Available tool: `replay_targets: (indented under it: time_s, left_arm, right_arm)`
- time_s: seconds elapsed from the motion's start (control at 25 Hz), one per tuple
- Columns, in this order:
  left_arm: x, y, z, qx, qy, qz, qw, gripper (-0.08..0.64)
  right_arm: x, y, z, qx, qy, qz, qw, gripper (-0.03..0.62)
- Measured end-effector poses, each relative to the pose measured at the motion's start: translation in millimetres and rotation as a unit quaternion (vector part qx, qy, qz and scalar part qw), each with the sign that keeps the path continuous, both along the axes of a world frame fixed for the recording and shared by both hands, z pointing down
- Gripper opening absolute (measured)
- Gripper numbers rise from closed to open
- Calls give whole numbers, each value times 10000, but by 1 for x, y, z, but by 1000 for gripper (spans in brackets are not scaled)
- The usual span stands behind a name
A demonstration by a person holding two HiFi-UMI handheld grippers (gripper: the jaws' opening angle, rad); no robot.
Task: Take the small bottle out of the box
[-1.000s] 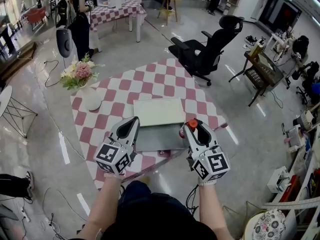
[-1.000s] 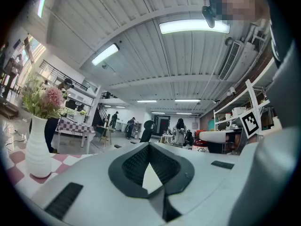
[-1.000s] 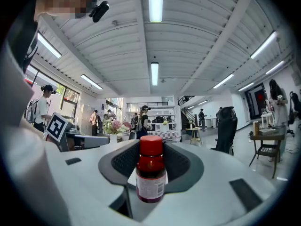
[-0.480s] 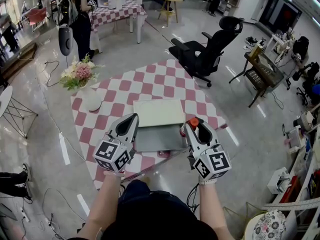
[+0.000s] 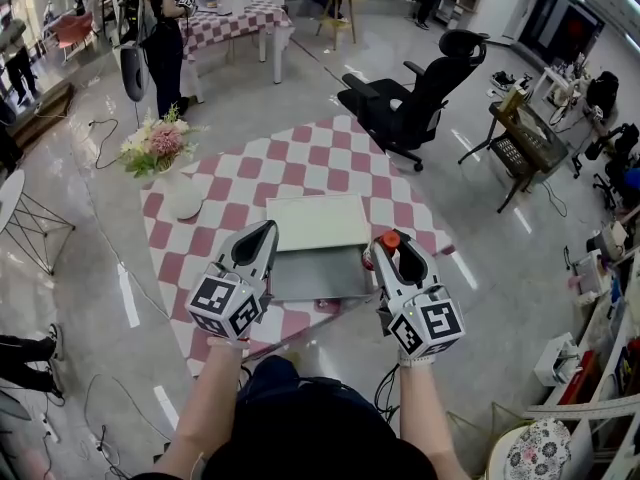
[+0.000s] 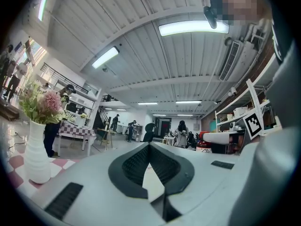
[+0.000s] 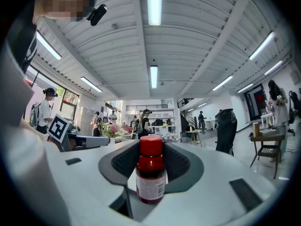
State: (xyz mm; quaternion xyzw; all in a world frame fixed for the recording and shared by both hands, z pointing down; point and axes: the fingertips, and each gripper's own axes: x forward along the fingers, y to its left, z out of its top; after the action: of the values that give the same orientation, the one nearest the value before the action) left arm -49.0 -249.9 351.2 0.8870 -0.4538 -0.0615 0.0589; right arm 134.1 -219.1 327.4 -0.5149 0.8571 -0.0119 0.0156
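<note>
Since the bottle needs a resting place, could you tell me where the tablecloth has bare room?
The checkered cloth is bare beyond the box, right of the vase. The near side is filled by the box.

text: none legible | small bottle [image 7: 151,173] label: print too blurred to read

small bottle [image 5: 388,239]: body hidden inside right claw [image 5: 393,247] | label [image 7: 151,184]: print too small
</note>
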Motion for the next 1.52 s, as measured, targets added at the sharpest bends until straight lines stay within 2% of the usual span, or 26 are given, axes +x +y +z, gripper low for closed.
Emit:
replay_targets:
  time_s: [1.52]
  left_arm:
    - [0,1,14,-200,-49,107,9997,2]
  right_arm:
    - [0,2,11,-140,3,118,9998,150]
